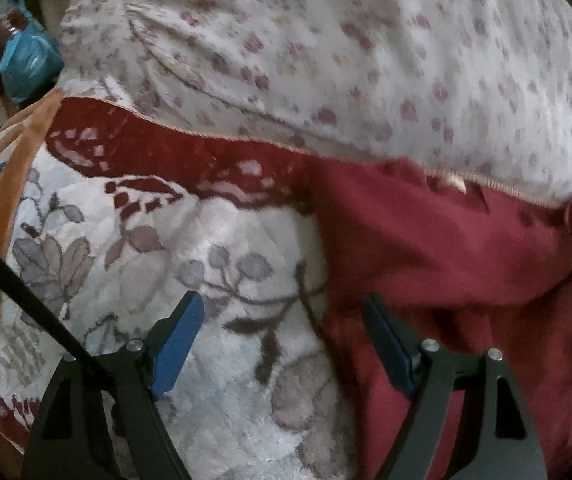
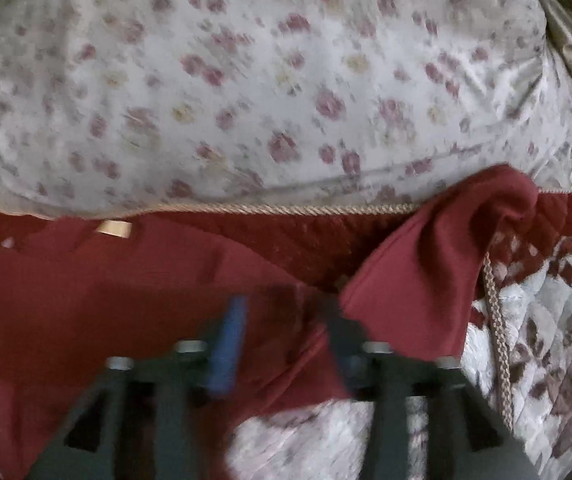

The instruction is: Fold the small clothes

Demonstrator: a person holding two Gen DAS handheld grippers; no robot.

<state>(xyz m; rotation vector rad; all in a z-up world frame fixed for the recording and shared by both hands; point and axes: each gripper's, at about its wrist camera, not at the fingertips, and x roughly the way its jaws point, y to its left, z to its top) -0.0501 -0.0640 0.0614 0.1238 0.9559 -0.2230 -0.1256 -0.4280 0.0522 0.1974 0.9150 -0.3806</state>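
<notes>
Under right hand-held gripper: maroon garment on quilt, between parted, unclamped jaws.

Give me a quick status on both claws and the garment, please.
Left claw open, over the quilt. Right claw open, astride the dark red garment, blurred. Garment spread, unfolded. Nothing in the way.

The left gripper, its blue-padded fingers spread apart, hangs over a quilted white bedspread with grey flowers. A crumpled dark red cloth garment lies just right, below a white pillow with pink flowers.
</notes>
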